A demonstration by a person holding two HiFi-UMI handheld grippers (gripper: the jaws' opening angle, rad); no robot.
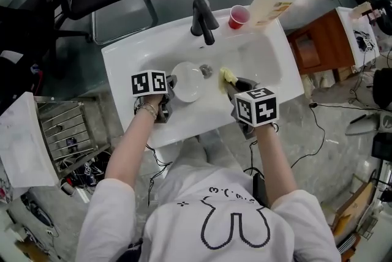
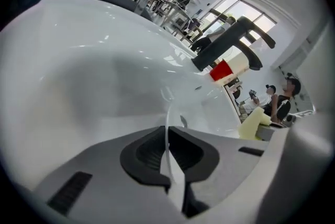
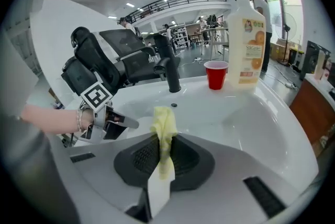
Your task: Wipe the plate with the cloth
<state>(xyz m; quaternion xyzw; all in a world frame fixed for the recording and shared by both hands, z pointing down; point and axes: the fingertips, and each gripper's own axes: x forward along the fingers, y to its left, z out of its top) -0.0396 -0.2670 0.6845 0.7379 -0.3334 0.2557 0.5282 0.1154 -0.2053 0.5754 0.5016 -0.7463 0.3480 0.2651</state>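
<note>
Plate (image 1: 187, 82) sat over sink (image 1: 263, 59) basin, near drain, rim pinched edge-on by left gripper (image 1: 170, 88), jaws nearly together on thin edge. Plate possibly rested on basin floor; head view too steep to tell. Yellow cloth (image 1: 227, 76) was clamped in right gripper (image 1: 234, 88), free end bunched beyond jaws, just beside plate, not yet touching.

Wiping looked about to start. Best done by holding rim grip firm, pressing cloth's bunched end flat on plate face, sweeping toward held rim, staying clear of faucet (image 1: 203, 19) and red cup (image 1: 238, 16).
</note>
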